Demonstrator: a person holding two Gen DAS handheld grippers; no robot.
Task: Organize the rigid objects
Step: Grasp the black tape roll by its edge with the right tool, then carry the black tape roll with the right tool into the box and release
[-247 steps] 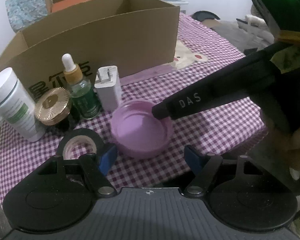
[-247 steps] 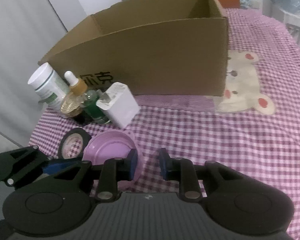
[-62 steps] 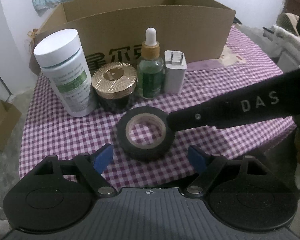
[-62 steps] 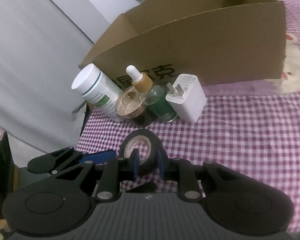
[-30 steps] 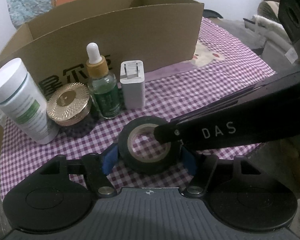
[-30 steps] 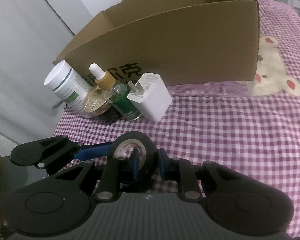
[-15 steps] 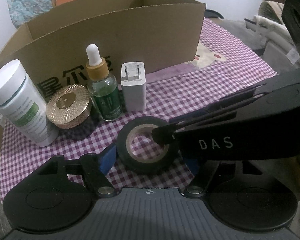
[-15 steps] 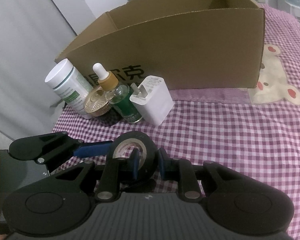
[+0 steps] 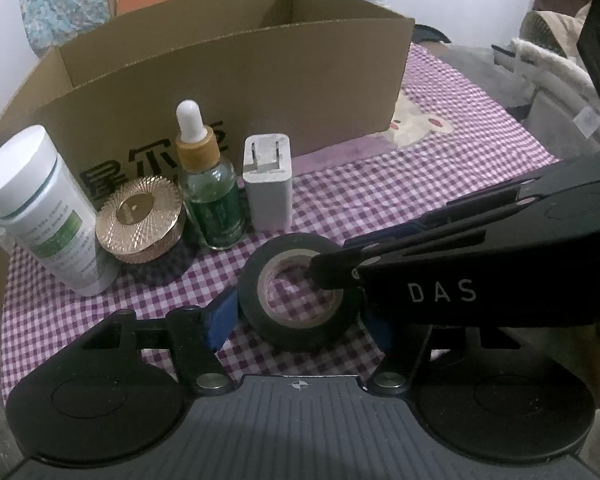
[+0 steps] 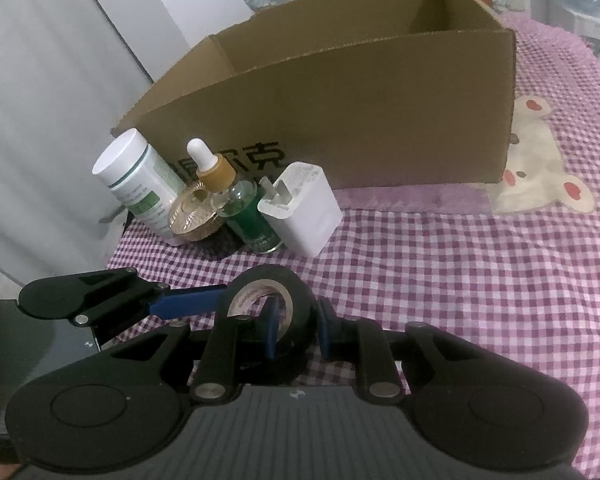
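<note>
My right gripper (image 10: 294,330) pinches the wall of the round black tape (image 10: 268,300), one finger inside its hole. My left gripper (image 9: 300,318) is spread wide around the tape (image 9: 300,292). It sits on the soft checked cloth (image 10: 460,280), near a smooth white charger (image 9: 268,184).

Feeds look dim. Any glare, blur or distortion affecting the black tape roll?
Left wrist view: dim, even light; black tape roll sharp, no glare, partly hidden by the right hand-held gripper. Right wrist view: fisheye bows the brown cardboard box; roll readable.
</note>
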